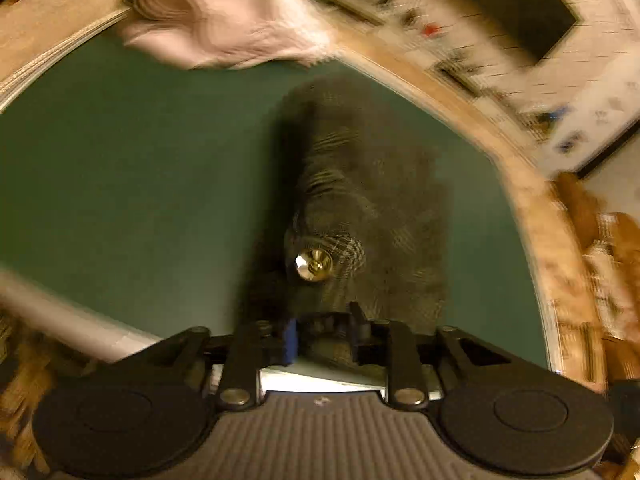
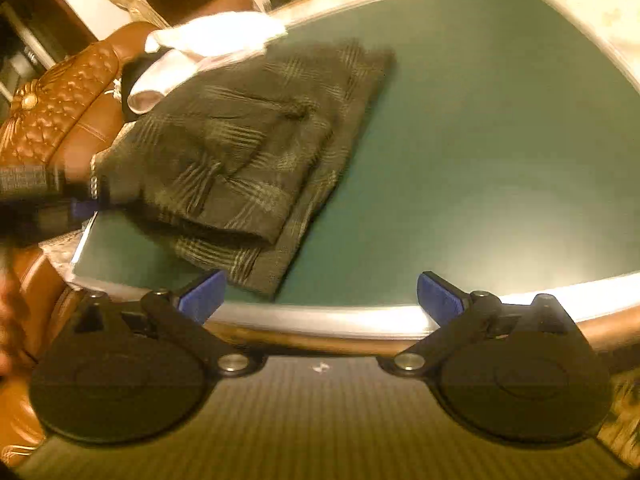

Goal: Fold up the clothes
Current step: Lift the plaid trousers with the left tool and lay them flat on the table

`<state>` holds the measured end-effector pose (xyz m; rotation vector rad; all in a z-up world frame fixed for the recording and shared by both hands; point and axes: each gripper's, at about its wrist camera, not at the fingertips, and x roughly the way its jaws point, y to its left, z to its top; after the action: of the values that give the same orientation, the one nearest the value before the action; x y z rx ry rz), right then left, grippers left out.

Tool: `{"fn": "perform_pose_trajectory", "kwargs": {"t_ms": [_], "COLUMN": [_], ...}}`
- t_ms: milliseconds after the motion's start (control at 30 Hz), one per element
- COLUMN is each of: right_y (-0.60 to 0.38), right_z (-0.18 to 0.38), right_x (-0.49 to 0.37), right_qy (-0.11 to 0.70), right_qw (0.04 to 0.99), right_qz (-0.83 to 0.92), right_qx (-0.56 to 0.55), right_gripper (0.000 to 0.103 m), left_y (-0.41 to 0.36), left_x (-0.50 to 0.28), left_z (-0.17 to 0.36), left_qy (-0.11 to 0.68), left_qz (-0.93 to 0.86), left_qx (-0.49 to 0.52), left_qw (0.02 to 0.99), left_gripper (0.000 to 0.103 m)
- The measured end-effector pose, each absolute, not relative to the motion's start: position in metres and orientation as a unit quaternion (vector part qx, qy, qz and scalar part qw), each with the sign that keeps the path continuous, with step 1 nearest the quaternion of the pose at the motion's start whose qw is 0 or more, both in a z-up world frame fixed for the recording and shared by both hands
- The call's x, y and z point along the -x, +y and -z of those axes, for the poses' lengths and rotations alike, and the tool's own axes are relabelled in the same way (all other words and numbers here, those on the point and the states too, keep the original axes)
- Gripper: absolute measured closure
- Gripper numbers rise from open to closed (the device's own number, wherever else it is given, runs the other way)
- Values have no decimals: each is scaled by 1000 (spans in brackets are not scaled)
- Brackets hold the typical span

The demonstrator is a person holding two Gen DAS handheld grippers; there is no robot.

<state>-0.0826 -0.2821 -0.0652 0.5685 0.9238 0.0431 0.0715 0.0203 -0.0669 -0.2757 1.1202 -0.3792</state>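
A green-topped table with a pale rim and wooden edging fills both views. On it lies a dark plaid garment, folded in layers near the table's left edge in the right wrist view. In the left wrist view the same plaid cloth hangs forward from the left gripper, whose jaws are drawn together and clamped on its edge, a brass-coloured button showing just above them. The right gripper hovers over the near rim with its blue-padded fingers wide apart and nothing between them. A pale pink garment rests at the far edge of the table. A tufted brown leather armchair stands beside the table, and a light patterned floor shows beyond, blurred.
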Motion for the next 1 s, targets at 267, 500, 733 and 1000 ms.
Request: {"fn": "perform_pose_trajectory", "kwargs": {"t_ms": [267,500,733,1000], "right_y": [-276,-278,-291,-290], "right_z": [60,49,41,47], "right_x": [73,73,93,85], "right_qy": [433,422,412,415], "right_qw": [863,877,885,880], "right_qz": [-20,16,53,36], "right_qx": [-258,-230,-209,-228], "right_gripper": [0,0,0,0], "left_y": [-8,-114,-140,-98], "left_x": [-27,-20,-31,-42], "left_z": [42,67,100,69], "left_qy": [417,341,363,365], "left_qz": [179,330,350,350], "left_qx": [-111,-281,-284,-180], "left_qw": [884,834,815,844], "left_gripper": [15,17,45,93]}}
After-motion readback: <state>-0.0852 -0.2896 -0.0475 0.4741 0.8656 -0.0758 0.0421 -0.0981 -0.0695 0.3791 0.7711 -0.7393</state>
